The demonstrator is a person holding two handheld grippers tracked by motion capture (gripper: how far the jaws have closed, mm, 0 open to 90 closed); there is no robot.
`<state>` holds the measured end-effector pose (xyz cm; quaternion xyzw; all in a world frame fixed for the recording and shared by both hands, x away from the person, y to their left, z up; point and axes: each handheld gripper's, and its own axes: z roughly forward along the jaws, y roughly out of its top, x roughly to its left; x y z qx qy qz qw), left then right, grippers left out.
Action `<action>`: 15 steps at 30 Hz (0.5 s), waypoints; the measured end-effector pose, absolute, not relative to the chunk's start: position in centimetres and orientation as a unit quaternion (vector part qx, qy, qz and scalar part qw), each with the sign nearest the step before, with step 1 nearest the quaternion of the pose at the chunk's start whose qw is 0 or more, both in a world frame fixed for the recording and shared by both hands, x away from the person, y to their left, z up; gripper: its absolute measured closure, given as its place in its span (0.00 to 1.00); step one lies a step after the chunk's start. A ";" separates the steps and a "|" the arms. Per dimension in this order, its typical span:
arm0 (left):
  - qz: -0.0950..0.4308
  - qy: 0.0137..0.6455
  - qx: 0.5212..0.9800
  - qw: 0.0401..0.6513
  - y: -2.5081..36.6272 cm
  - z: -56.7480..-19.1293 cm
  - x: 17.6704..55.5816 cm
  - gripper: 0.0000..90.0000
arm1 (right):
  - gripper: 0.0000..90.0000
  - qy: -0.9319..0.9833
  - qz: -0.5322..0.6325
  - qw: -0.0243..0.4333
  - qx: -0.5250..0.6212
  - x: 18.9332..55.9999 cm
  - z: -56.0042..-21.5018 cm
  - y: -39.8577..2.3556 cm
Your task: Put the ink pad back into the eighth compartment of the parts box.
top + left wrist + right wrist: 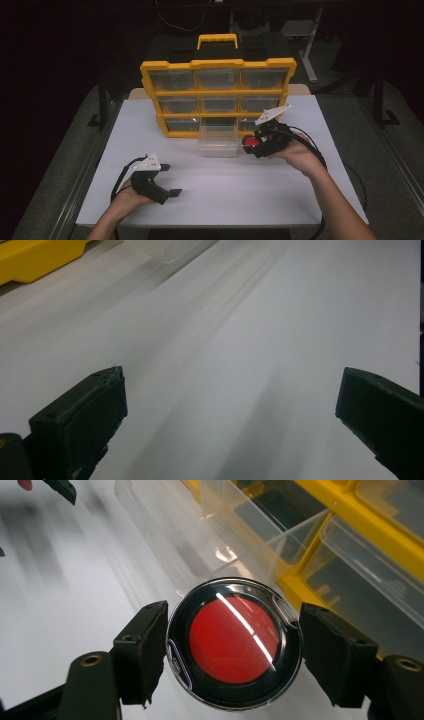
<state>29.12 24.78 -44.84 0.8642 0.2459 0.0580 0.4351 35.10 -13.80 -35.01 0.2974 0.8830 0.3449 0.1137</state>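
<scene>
A round black case with a red centre and a clear lid [234,641] sits between the pads of my right gripper [231,647], which is shut on it. In the high view the right gripper [254,143] holds the red case [250,141] above the table, just right of a clear plastic drawer [218,140]. That clear drawer [200,530] is pulled out of the yellow organizer [218,95]. My left gripper [170,180] stands open low over the white table at the front left, and its black pads [85,415] have nothing between them.
The yellow organizer with its black and yellow handle [217,41] stands upright at the back of the white table [225,190], with several clear drawers. Its yellow corner [35,257] appears in the left gripper view. Cables trail from both grippers.
</scene>
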 end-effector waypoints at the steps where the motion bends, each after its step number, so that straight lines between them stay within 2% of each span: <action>1: 0.058 0.247 0.864 0.436 24.8 -44.8 29.1 0.00 | 0.32 0.884 0.344 0.115 0.296 35.2 -34.9 -13.7; 15: 0.058 0.247 0.863 0.436 24.8 -44.8 29.1 0.00 | 0.32 0.883 0.352 0.115 0.288 36.0 -33.4 -12.7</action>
